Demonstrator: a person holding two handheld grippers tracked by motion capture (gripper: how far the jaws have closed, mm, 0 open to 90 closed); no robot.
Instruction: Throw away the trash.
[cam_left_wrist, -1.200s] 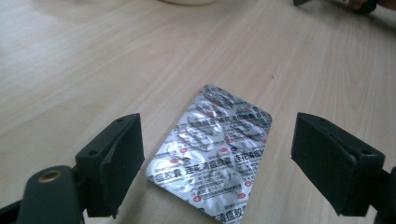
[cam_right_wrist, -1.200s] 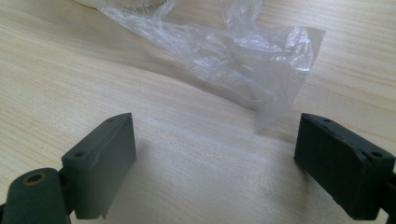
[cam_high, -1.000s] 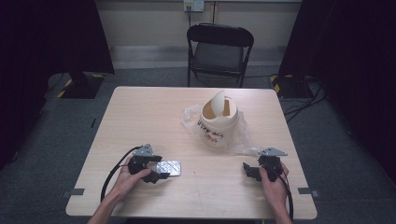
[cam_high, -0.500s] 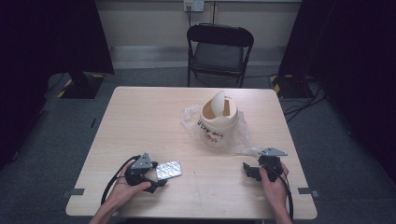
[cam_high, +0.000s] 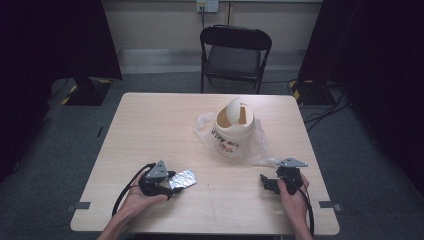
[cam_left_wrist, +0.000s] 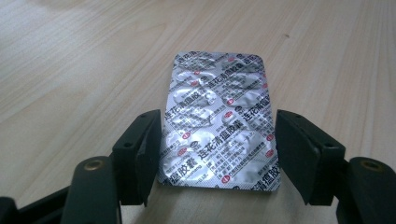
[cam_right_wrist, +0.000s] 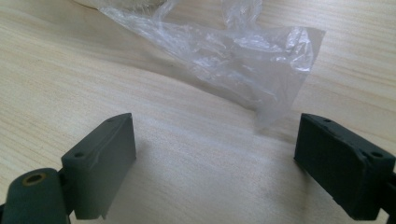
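step: grasp approach, likely | left gripper open, jaws flanking foil blister pack, flat on worktop near-left of bin | right gripper open, empty | next: close left jaws on pack edges

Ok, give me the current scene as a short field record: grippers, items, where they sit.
left gripper: open, jaws either side of silver foil blister pack, flat on light wooden table
right gripper: open, holding nothing, on the table
cream swing-lid bin: upright, mid-table, on clear plastic bag
folding chair: beyond far edge
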